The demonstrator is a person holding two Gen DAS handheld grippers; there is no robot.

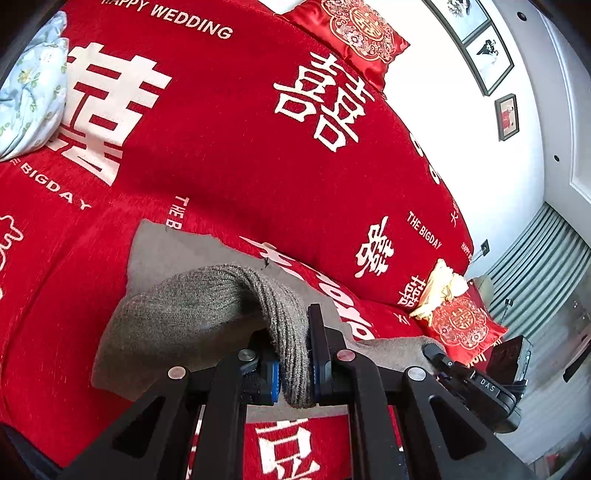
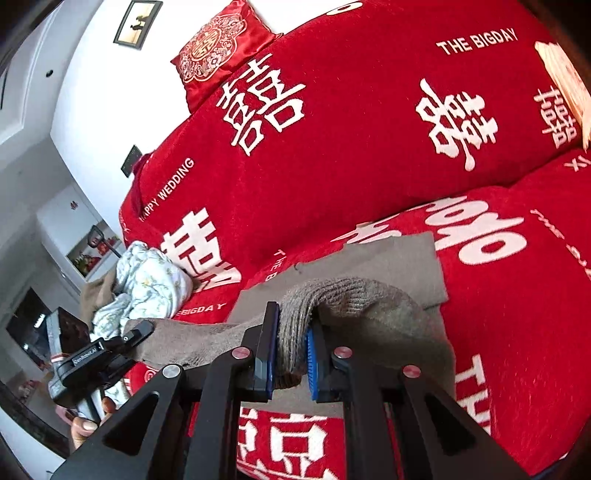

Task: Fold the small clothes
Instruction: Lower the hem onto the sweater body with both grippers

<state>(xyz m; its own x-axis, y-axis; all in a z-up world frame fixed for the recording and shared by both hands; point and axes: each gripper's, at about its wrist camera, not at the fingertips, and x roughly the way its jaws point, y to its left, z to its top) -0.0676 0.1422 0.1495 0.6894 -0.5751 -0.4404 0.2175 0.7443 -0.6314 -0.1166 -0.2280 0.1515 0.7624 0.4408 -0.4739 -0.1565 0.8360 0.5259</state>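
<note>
A grey-brown knitted garment (image 1: 192, 306) lies on the red sofa cover (image 1: 229, 177), its far part flat and its near ribbed hem lifted. My left gripper (image 1: 295, 350) is shut on the ribbed hem (image 1: 291, 350) at one corner. My right gripper (image 2: 291, 347) is shut on the ribbed hem (image 2: 295, 332) at the other corner. The garment (image 2: 391, 266) spreads flat beyond the right gripper. Each gripper shows in the other's view: the right one (image 1: 472, 384) at the right edge, the left one (image 2: 96, 354) at the lower left, with fingers of a hand under it.
A crumpled light-blue floral cloth (image 1: 29, 88) lies at the left end of the sofa, also in the right wrist view (image 2: 147, 284). Red embroidered cushions (image 1: 354, 33) (image 1: 461, 325) sit at the back and right end. A cream cloth (image 1: 443, 284) lies by the right cushion.
</note>
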